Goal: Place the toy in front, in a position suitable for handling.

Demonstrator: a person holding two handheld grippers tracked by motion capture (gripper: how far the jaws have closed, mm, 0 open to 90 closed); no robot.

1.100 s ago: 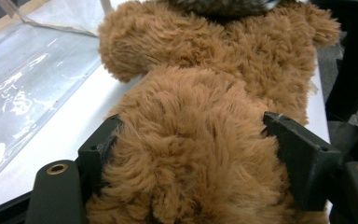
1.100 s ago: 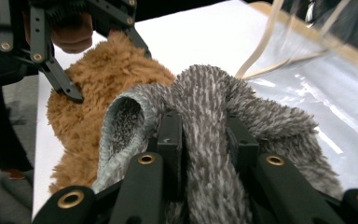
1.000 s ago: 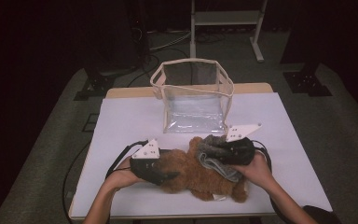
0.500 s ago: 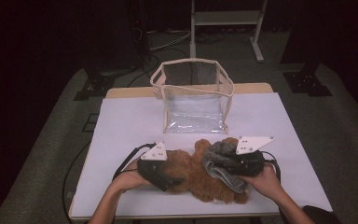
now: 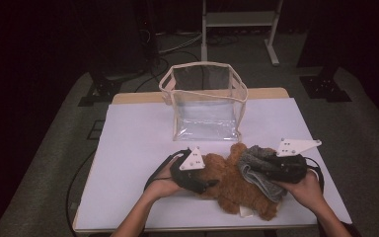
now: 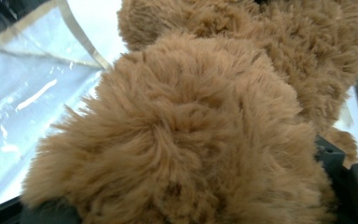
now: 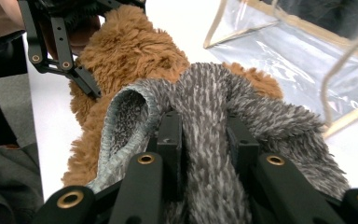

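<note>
A brown teddy bear lies near the front edge of the white table. A grey fuzzy cloth wraps its right side. My left gripper is at the bear's left side, shut on its fur. In the left gripper view brown fur bulges between the jaws, which show at the lower corners. My right gripper is shut on the grey cloth, a ridge of which is pinched between the two black jaws. The left gripper shows in the top left of the right gripper view.
A clear plastic bag with beige trim stands open and upright at the middle back of the table, just behind the bear. It shows in the gripper views as the bag and the bag. White table surface lies to either side.
Both grippers have moved to the right. The right one has drawn the grey cloth toward the front right, and the bear has shifted a little with them.
</note>
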